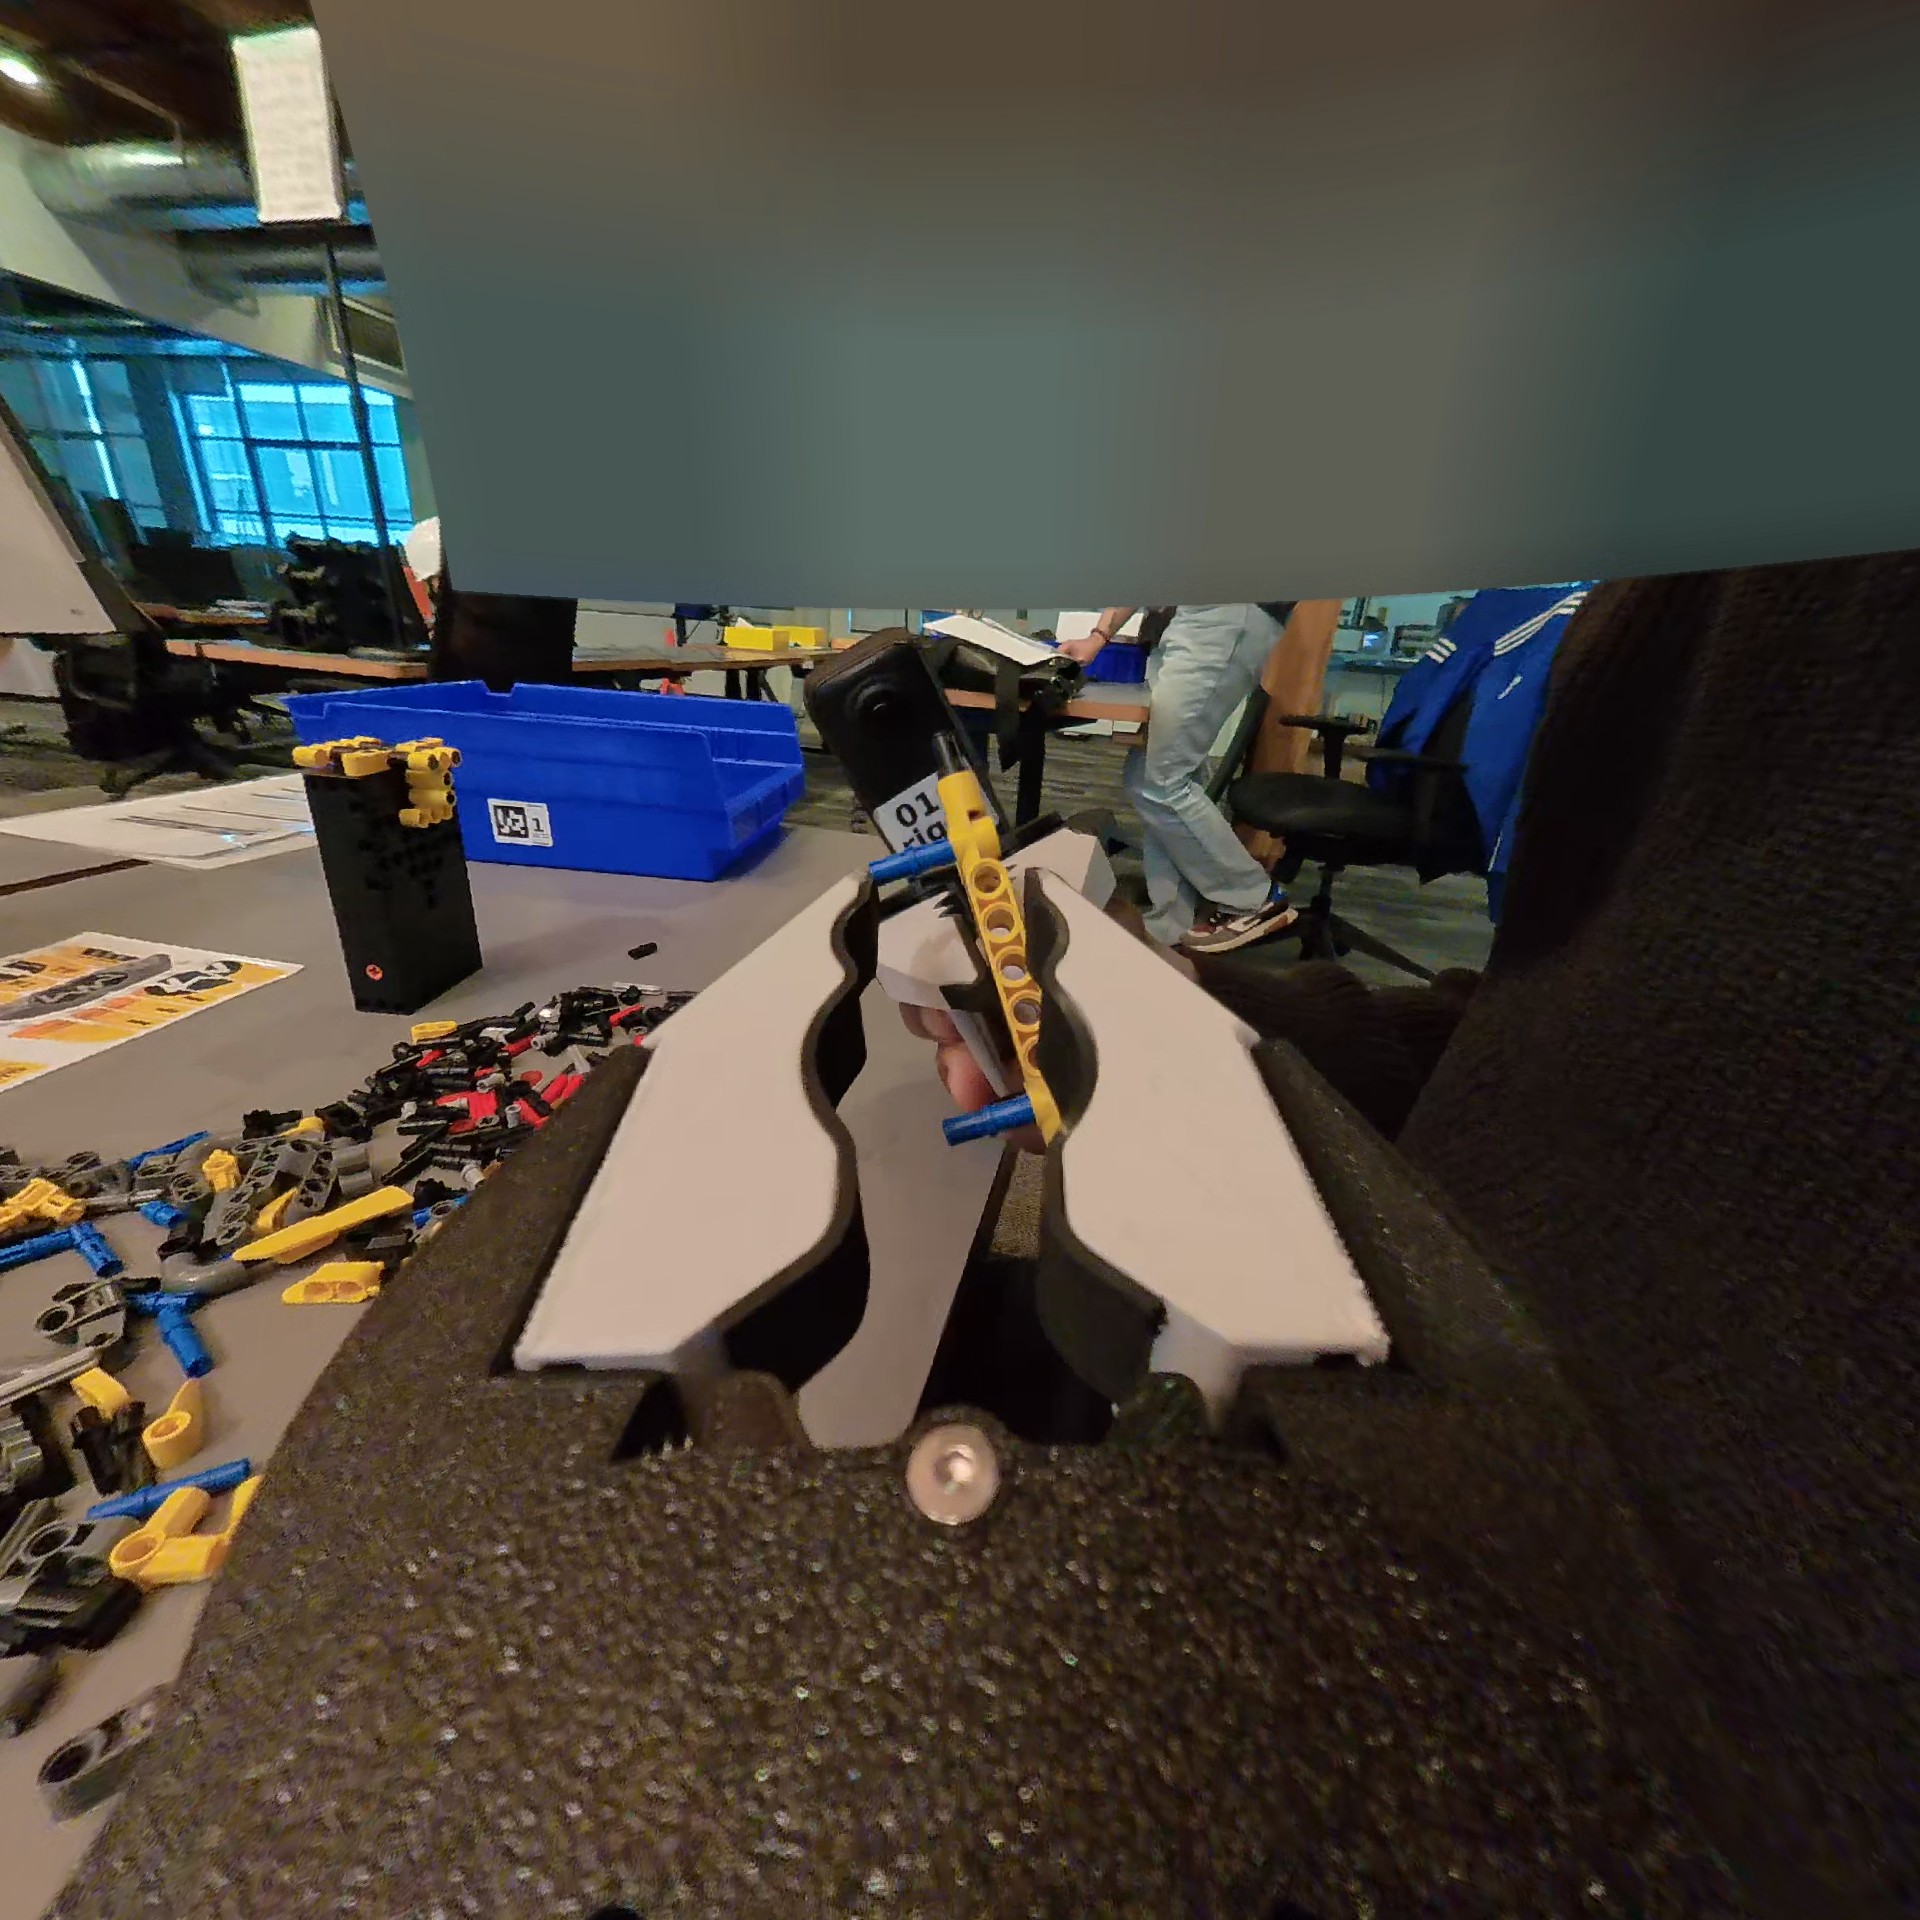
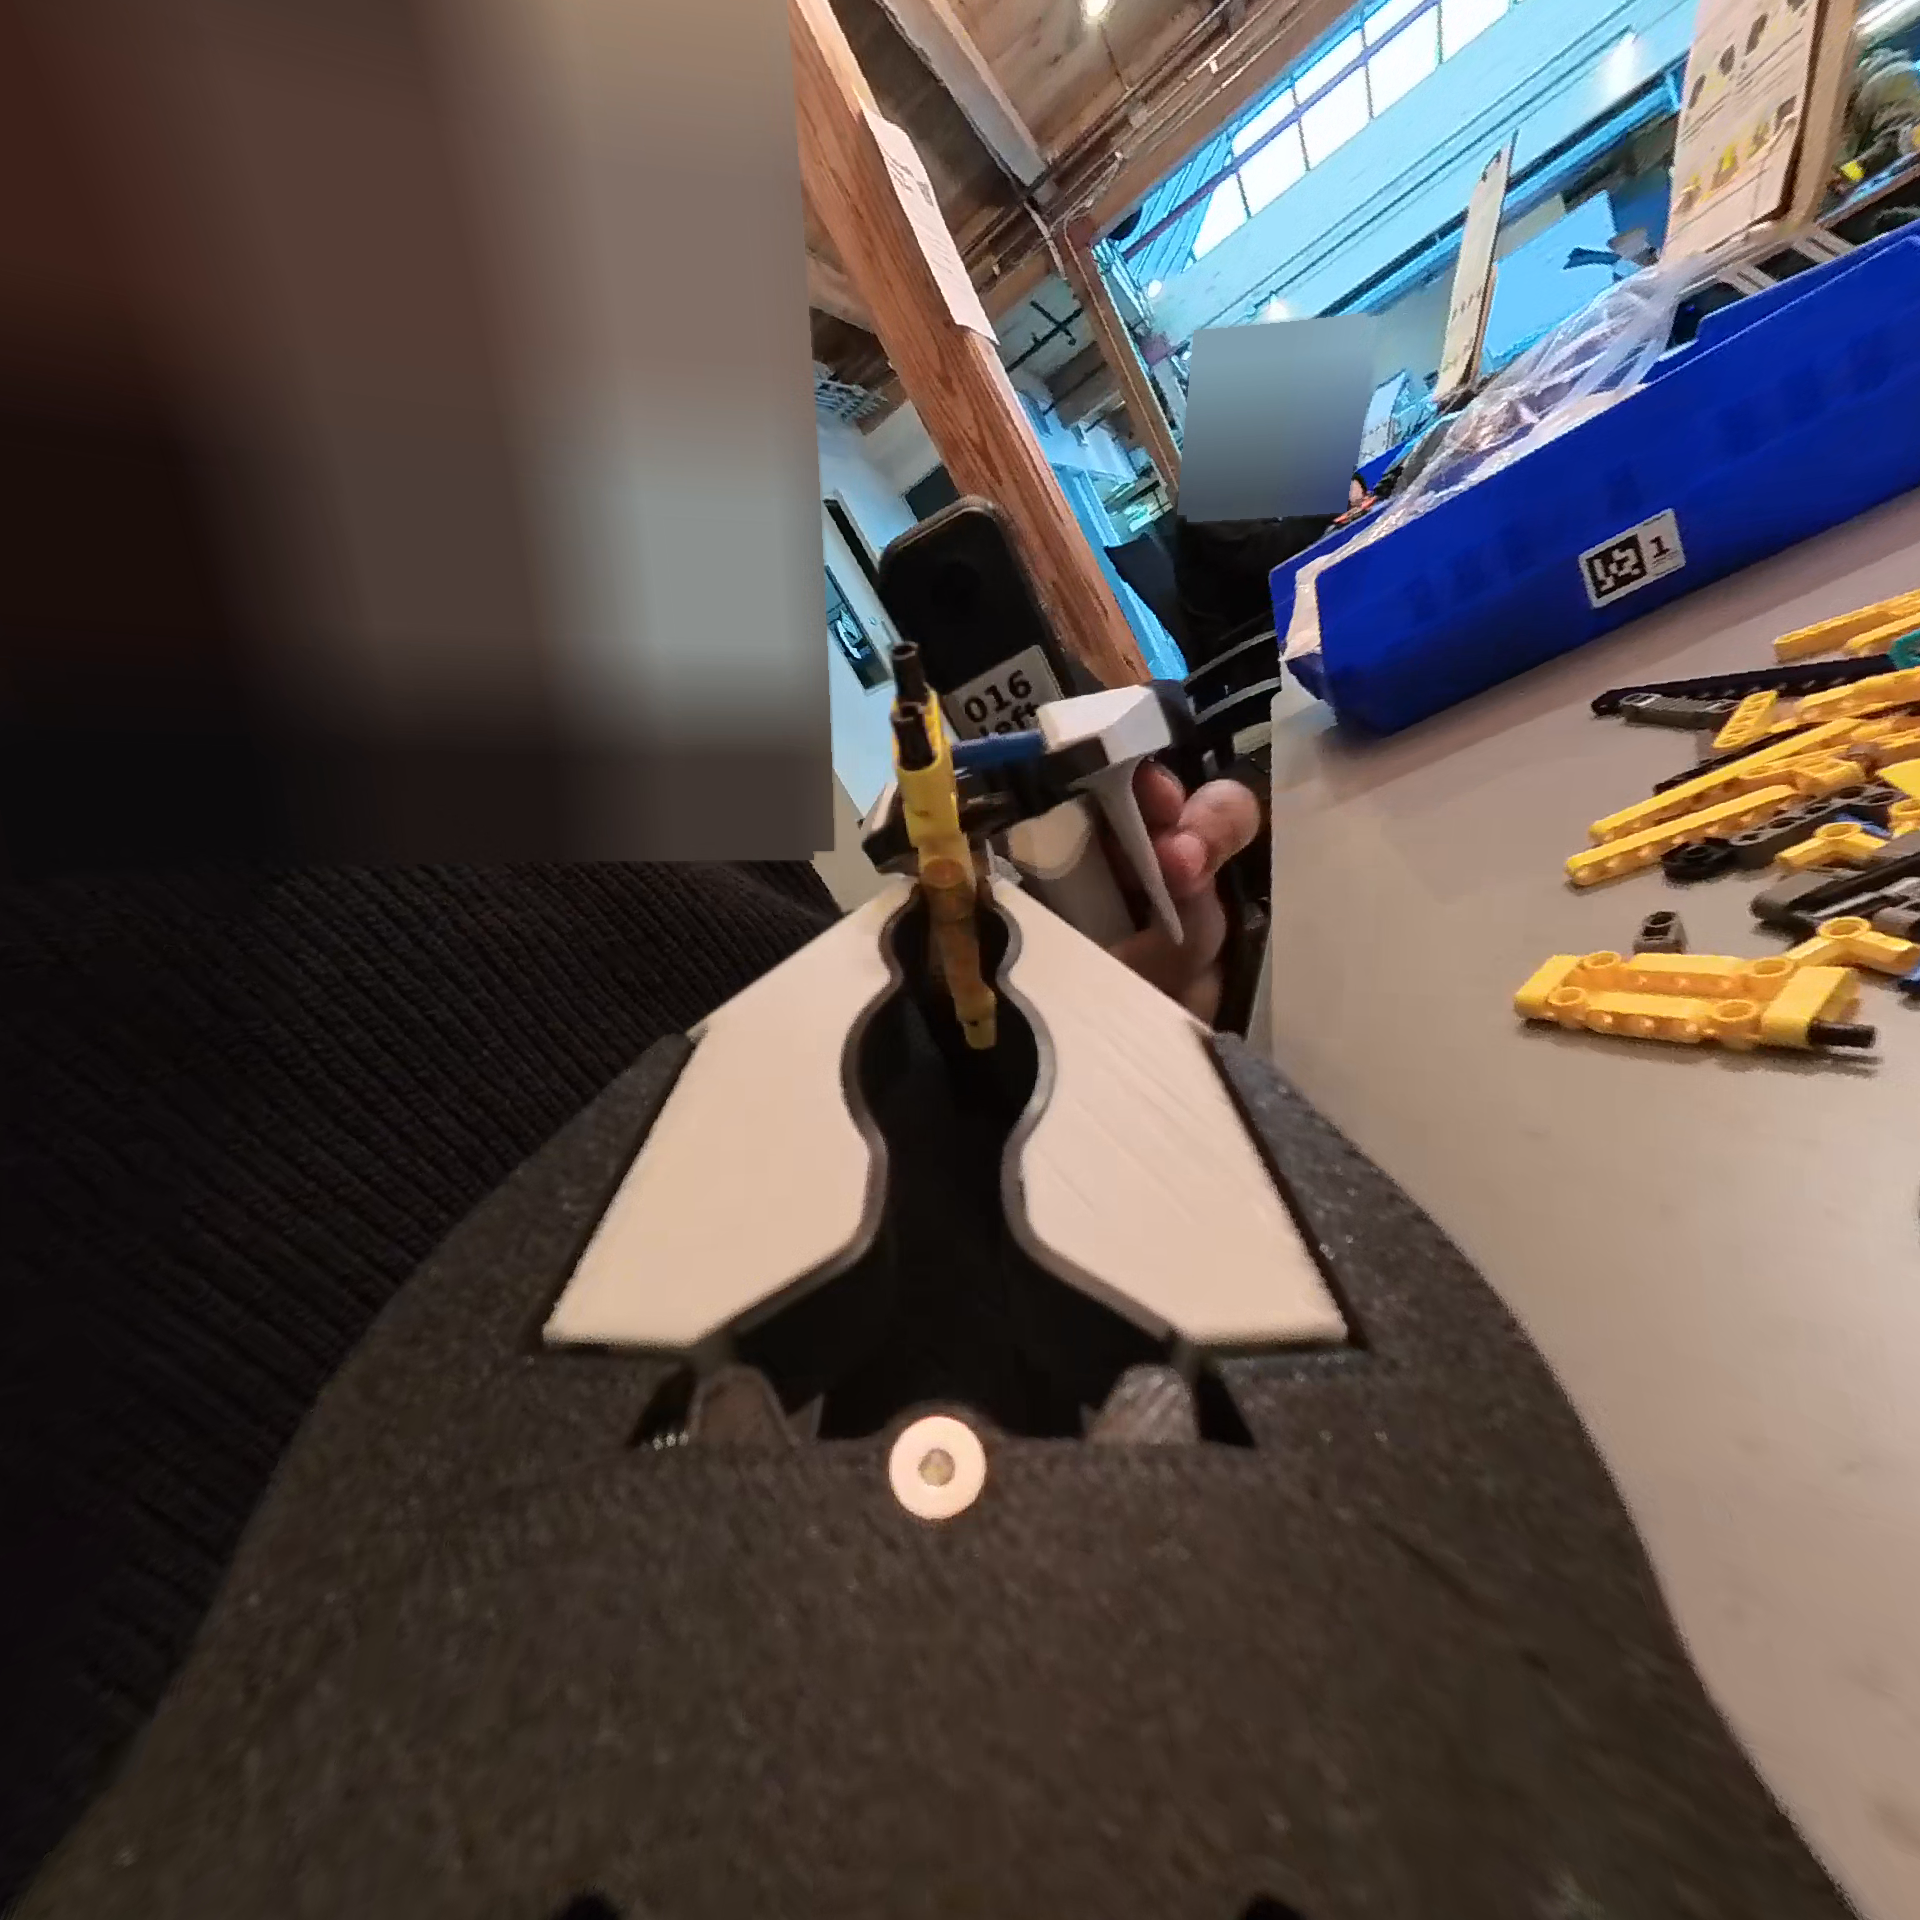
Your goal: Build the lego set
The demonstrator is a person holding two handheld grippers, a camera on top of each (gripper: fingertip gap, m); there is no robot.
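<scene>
A yellow beam (image 1: 1003, 935) with a row of round holes stands nearly upright in the air, just off the bench's (image 2: 1558, 1247) near edge. Two blue pins (image 1: 987, 1120) stick out sideways from it, one near its top and one at its bottom, and black pins (image 2: 906, 691) rise from its upper end.

The right gripper (image 2: 948, 935) has its white fingers (image 2: 1122, 1091) drawn narrow and closed on the beam's lower part. The left gripper (image 1: 951, 914) meets it from the opposite side; its fingers (image 1: 727, 1122) stand a little apart, with the beam lying against the inner face of the right one. In the right wrist view its tips sit around the upper blue pin. Whether they actually press on the pin cannot be told. A hand (image 2: 1195, 831) grips the left gripper's handle.

On the grey bench to the left lies a loose heap of small building pieces (image 1: 312, 1174), yellow, black, blue and red. Beyond it stands a black block (image 1: 400, 894) topped with yellow pieces, and farther off a blue bin (image 1: 582, 769). A printed sheet (image 1: 114, 987) lies at far left. An office chair (image 1: 1340, 821) stands behind.
</scene>
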